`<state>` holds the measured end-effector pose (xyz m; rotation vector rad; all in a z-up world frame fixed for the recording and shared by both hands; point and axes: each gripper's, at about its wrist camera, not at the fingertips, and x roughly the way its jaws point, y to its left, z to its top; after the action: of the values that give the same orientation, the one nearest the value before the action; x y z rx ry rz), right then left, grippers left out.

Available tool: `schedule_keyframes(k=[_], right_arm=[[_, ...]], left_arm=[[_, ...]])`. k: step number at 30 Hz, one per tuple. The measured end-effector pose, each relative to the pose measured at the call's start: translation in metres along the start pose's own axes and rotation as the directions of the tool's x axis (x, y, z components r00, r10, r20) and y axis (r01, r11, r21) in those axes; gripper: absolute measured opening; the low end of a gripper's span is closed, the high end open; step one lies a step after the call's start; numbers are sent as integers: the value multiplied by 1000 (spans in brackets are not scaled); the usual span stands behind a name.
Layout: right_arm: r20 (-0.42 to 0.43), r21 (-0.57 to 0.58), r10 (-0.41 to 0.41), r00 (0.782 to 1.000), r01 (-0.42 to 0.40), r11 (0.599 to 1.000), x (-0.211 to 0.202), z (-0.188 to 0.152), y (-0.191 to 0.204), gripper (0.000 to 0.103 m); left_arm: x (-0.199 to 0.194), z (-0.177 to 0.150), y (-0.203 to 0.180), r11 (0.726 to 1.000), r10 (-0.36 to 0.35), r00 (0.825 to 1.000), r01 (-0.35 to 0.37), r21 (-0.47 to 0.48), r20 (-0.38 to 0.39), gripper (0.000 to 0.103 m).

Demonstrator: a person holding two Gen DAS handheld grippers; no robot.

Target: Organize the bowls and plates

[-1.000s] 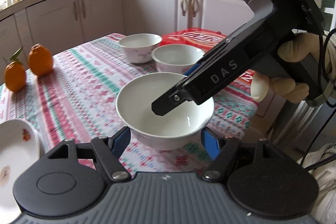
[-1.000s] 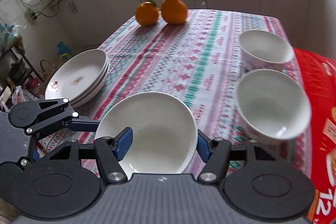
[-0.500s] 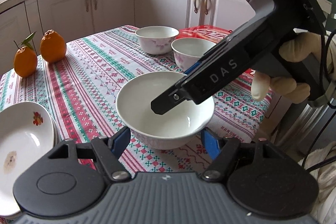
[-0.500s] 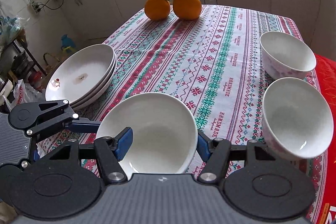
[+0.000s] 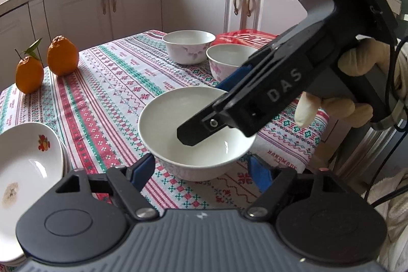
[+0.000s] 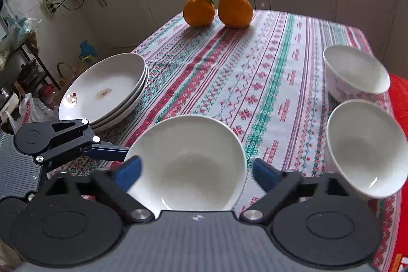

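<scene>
Bowl (image 5: 196,137), plain white, stands upright on the patterned tablecloth (image 6: 255,83) at the near edge of the table, between both grippers. A second ago the right gripper (image 6: 196,173) had its blue pads closed in on the rim; its jaws are now opening and stand wide, pads clear of the bowl on either side. The left gripper (image 5: 201,172) is also opening, its pads flanking the bowl low on the wall with a gap showing at each side. Neither holds it; the bowl has kept its place while both grips let go.

Judgement: the bowl has been set down and released, so this placement looks complete, though it is not nested with the others.

Two more bowls (image 6: 357,73) (image 6: 367,147) sit near each other at the right side of the cloth, beside a red package (image 5: 244,36). A stack of plates (image 6: 107,88) rests at the left edge, already gathered. Two oranges (image 6: 219,8) lie at the far end.

Remaining work, as judged: the three bowls still stand separately and want stacking
</scene>
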<state>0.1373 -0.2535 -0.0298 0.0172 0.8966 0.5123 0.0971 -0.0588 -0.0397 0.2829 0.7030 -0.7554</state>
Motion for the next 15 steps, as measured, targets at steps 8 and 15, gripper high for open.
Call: schedule_keyframes(k=[8, 15], right_arm=[[77, -58, -36, 996, 40, 998, -26, -8, 3, 103], [189, -54, -167, 968, 180, 982, -63, -26, -11, 103]], left_arm=[[-16, 0, -6, 999, 4, 999, -3, 44, -31, 81], [-32, 19, -8, 997, 13, 999, -10, 83, -37, 85]])
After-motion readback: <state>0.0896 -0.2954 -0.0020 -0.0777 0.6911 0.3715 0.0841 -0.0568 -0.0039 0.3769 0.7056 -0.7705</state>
